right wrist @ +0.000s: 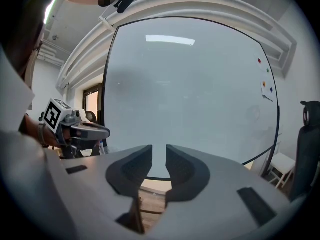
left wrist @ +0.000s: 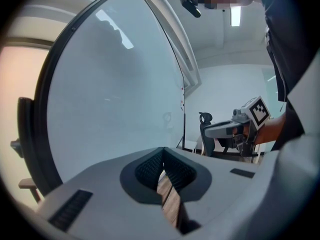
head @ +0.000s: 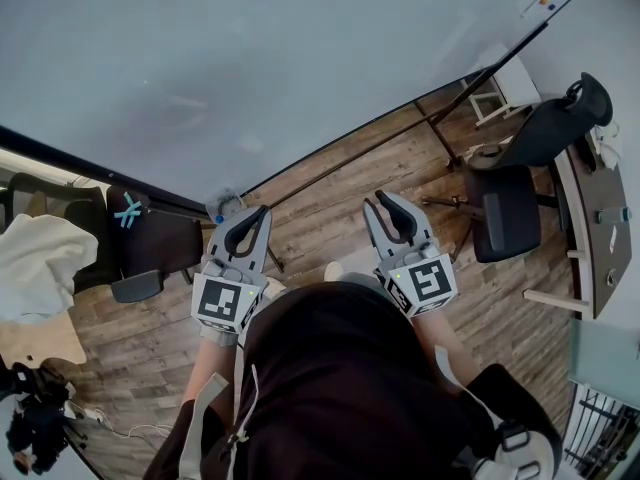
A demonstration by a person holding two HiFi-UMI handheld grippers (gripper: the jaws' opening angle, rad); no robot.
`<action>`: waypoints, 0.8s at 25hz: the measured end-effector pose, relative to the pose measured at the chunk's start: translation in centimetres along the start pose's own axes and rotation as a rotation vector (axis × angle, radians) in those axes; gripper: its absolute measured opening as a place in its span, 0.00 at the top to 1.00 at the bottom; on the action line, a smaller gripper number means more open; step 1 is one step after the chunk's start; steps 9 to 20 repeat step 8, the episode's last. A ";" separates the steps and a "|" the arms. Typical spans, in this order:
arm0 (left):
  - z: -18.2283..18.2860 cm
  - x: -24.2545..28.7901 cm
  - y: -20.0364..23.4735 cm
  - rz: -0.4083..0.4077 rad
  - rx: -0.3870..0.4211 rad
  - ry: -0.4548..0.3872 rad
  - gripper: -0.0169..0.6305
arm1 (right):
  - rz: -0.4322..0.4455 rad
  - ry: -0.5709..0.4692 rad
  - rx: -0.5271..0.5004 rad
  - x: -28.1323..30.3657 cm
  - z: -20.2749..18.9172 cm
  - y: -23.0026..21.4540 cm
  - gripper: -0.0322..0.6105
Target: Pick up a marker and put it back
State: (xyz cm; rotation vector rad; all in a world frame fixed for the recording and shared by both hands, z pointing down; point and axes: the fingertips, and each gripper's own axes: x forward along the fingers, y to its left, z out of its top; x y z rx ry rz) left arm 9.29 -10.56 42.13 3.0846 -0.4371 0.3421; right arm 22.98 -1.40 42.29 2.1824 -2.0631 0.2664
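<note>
The left gripper has its jaws pressed tip to tip with nothing in them. The right gripper holds its jaws a narrow slit apart, also empty. Both point at the whiteboard, side by side, just short of its lower edge. No marker shows for certain. The only candidate is a small blue tip beside a grey lump at the board's lower edge, just ahead and left of the left gripper, so that hand is nearer. Its long axis cannot be read. No tray or cup shows along the board. Coloured dots sit near the board's upper right corner, and a chair stands right of the board.
</note>
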 end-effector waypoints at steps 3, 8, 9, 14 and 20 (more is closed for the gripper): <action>0.0 -0.1 0.1 0.004 0.002 0.034 0.96 | 0.002 -0.002 0.000 0.1 0.1 0.0 0.81; 0.2 0.1 0.3 0.012 -0.004 -0.033 0.96 | 0.007 -0.006 0.001 0.2 -0.1 0.1 0.81; 0.2 0.1 0.3 0.012 -0.004 -0.033 0.96 | 0.007 -0.006 0.001 0.2 -0.1 0.1 0.81; 0.2 0.1 0.3 0.012 -0.004 -0.033 0.96 | 0.007 -0.006 0.001 0.2 -0.1 0.1 0.81; 0.2 0.1 0.3 0.012 -0.004 -0.033 0.96 | 0.007 -0.006 0.001 0.2 -0.1 0.1 0.81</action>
